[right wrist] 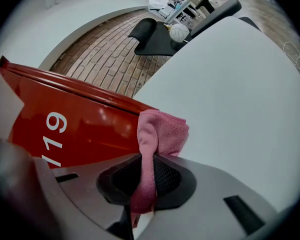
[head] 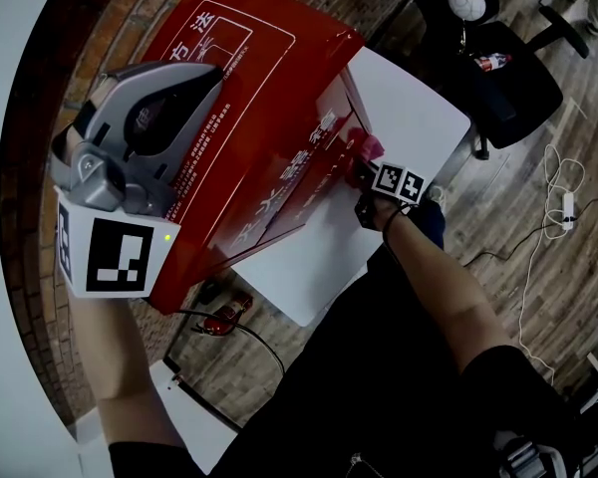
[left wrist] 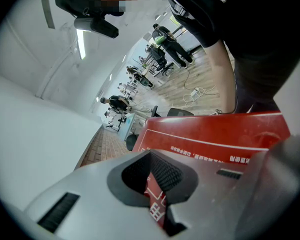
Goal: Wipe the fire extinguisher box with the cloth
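The red fire extinguisher box (head: 259, 118), printed with white characters, stands on a white table (head: 419, 108). My left gripper (head: 211, 80) reaches over the box's left part. In the left gripper view its jaws (left wrist: 157, 184) are shut with a thin red printed panel of the box (left wrist: 215, 139) wedged between the pads. My right gripper (head: 364, 172) is at the box's right end, shut on a pink cloth (head: 369, 147). In the right gripper view the cloth (right wrist: 160, 134) bunches out of the gripper (right wrist: 147, 176) and rests against the corner of the box (right wrist: 80, 119), beside the table (right wrist: 240, 84).
A brick wall (head: 70, 58) rises behind the box. A black office chair (head: 508, 78) with a bottle on it stands past the table's far corner. Cables (head: 563, 207) lie on the wooden floor. A red object (head: 224, 317) sits below the table's near edge.
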`<control>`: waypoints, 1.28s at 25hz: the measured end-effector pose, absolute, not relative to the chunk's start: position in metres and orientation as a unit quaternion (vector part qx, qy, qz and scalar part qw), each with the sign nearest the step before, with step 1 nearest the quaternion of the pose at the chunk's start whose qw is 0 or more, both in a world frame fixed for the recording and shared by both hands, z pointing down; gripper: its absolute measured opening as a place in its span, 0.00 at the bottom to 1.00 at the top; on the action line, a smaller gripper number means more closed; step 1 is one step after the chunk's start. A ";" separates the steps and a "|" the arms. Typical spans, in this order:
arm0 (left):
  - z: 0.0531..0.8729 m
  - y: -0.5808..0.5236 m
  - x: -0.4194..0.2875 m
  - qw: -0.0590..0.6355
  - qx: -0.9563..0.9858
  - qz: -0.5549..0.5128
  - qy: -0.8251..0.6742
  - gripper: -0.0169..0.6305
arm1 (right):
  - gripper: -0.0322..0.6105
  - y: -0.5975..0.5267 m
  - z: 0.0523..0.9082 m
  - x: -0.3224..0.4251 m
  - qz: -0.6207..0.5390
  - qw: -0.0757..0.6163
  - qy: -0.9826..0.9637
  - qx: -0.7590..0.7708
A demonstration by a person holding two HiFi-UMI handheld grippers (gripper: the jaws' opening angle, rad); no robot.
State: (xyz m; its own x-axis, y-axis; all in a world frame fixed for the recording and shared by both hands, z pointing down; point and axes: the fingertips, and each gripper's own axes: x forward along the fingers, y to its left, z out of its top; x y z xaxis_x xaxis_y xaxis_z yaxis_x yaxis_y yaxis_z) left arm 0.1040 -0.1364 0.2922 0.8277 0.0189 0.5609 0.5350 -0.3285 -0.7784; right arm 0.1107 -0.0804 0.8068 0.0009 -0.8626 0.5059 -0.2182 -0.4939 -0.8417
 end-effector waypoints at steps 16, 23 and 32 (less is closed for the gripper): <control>0.292 -0.136 0.104 0.552 -0.781 -0.233 -0.177 0.05 | 0.15 -0.080 0.784 0.081 -0.561 0.293 0.445 -0.633; 0.292 -0.136 0.104 0.551 -0.782 -0.232 -0.177 0.05 | 0.15 -0.081 0.760 0.080 -0.549 0.292 0.464 -0.631; 0.292 -0.137 0.104 0.552 -0.781 -0.232 -0.177 0.05 | 0.15 -0.082 0.714 0.081 -0.527 0.316 0.488 -0.619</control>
